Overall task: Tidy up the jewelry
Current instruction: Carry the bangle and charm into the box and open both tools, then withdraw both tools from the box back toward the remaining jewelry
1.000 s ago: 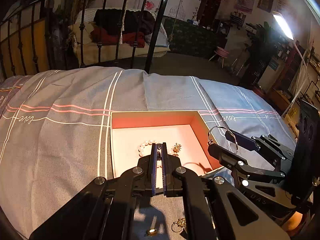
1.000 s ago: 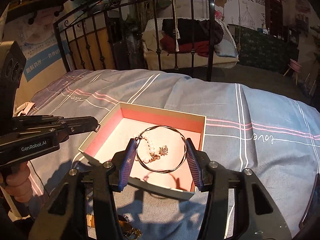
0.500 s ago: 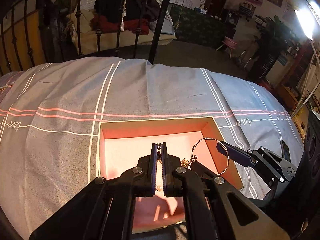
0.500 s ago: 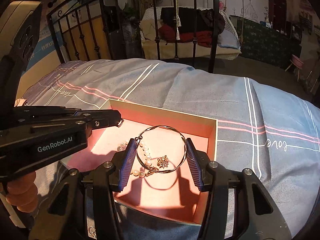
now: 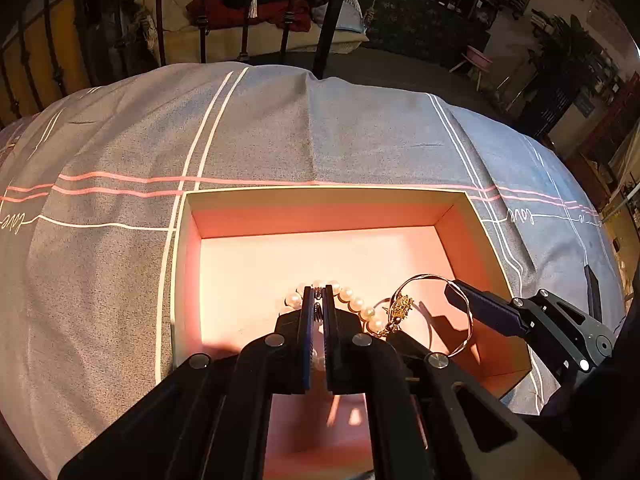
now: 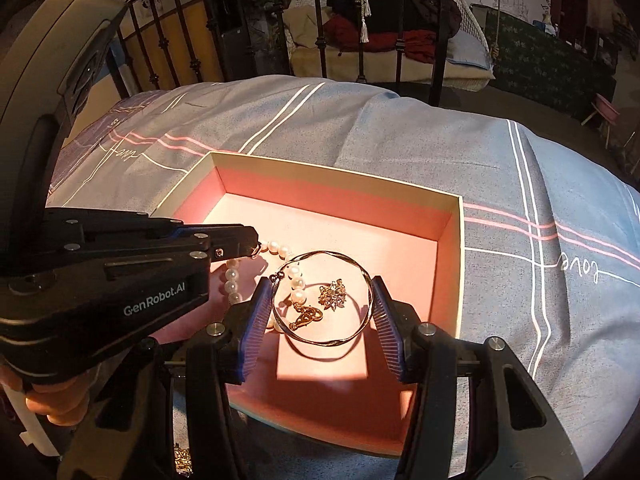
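An open box with a pink inside lies on the bed. In it lie a pearl bracelet and a small gold flower ornament. My left gripper is shut on a small metal ring or clasp, held low over the pearls. My right gripper holds a thin gold bangle between its fingers, just above the box floor.
The grey bedspread with white and pink stripes surrounds the box. A black iron bed frame stands behind it. More gold jewelry lies on the bed near the box's front left corner.
Both grippers have moved forward and down into the box. The left gripper's tip has come over the pearl bracelet and the bangle has dropped near the box floor.
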Demonstrator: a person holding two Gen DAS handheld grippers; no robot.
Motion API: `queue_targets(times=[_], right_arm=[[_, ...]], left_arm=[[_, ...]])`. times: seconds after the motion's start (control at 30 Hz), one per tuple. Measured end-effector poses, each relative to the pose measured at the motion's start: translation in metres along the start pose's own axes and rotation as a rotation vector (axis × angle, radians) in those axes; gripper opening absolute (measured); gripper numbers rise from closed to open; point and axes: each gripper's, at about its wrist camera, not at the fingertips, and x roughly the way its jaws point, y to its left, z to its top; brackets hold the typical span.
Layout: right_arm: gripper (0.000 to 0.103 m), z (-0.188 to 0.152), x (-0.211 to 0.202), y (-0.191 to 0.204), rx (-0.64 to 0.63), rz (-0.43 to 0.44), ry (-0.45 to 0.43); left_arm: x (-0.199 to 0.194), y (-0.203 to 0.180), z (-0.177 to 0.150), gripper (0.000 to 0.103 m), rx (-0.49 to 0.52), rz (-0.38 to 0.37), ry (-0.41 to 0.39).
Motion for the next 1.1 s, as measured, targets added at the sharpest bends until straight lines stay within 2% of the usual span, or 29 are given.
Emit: queue_targets(times=[0.47,0.8,0.87,0.9,0.93,0.97,1.0,1.03,1.1], right_arm=[[0.051,-0.002,0.006,0.004,-0.019,0.001,0.030],[0.051,-0.004,0.003,0.004,-0.022,0.009,0.021],[0.055,-0.004,-0.001,0.004,-0.018,0.022,0.005],[0.067,-0.005,-0.004,0.004,-0.015,0.029,-0.009],[0.073,-0.005,-0.008,0.004,-0.014,0.033,-0.029],[0.074,-0.006,-0.012,0.006,-0.021,0.019,-0.045],[0.076,-0.007,-0.016,0.007,-0.025,0.018,-0.060],[0.079,-0.008,-0.020,0.007,-0.024,0.022,-0.073],[0.080,-0.011,-0.027,0.008,-0.030,0.005,-0.087]], left_arm=[[0.008,-0.004,-0.002,0.004,0.017,0.021,0.022],[0.000,-0.007,-0.003,0.004,0.033,0.031,0.005],[-0.003,-0.008,-0.003,0.005,0.034,0.026,0.001],[-0.004,-0.008,-0.004,0.010,0.034,0.024,-0.002],[-0.007,-0.009,-0.004,0.018,0.034,0.021,-0.008],[-0.012,-0.008,-0.005,0.023,0.029,0.024,-0.027],[-0.016,-0.008,-0.005,0.036,0.023,0.020,-0.036],[-0.022,-0.007,-0.005,0.042,0.018,0.012,-0.050],[-0.035,-0.009,-0.007,0.043,0.025,0.008,-0.082]])
